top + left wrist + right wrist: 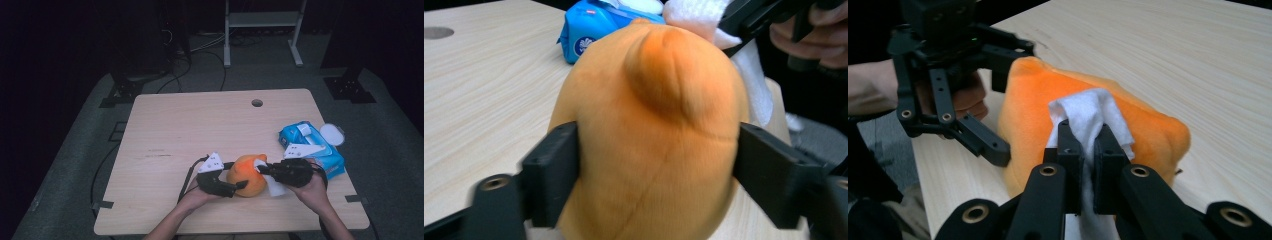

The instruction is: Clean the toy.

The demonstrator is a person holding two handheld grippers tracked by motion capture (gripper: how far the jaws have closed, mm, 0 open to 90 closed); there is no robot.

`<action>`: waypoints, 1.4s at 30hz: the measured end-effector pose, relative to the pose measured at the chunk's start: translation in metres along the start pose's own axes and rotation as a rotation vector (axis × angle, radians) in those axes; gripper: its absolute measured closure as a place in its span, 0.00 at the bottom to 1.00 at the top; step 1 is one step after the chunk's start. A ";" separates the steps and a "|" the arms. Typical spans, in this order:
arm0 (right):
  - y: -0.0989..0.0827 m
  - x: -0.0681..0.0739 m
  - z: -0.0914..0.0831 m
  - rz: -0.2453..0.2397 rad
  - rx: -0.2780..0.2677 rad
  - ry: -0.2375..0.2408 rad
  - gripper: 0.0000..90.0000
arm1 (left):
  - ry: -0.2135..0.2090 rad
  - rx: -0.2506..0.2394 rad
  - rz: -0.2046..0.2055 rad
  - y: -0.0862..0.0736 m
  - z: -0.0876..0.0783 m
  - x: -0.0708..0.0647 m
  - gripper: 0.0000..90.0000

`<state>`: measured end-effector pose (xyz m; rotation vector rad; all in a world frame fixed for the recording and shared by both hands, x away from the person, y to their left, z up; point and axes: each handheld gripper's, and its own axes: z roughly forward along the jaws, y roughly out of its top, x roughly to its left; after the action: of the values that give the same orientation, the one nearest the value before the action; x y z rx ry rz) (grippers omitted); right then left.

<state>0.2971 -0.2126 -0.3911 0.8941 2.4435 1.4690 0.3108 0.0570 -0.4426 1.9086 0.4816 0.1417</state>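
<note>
Orange plush toy (246, 175) lies near table (165, 130) front edge, between L gripper (239, 186) jaws, which press its sides. R gripper (262, 170) is clamped on white wipe (274, 187) touching the toy. Blue wipes pack (312, 147) at right, lid open, contents hard to see.

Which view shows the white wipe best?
Right gripper view: the white wipe sits folded between the right gripper jaws, pressed to the orange plush toy. High view shows it small; left gripper view catches an edge.
</note>
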 end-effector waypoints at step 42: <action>-0.012 -0.024 -0.007 0.088 0.050 0.085 0.63 | -0.120 0.070 0.211 0.015 -0.007 -0.027 0.36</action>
<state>0.3086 -0.2351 -0.4012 0.9807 2.5422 1.5108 0.2875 0.0475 -0.4232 2.0210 0.2058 0.1486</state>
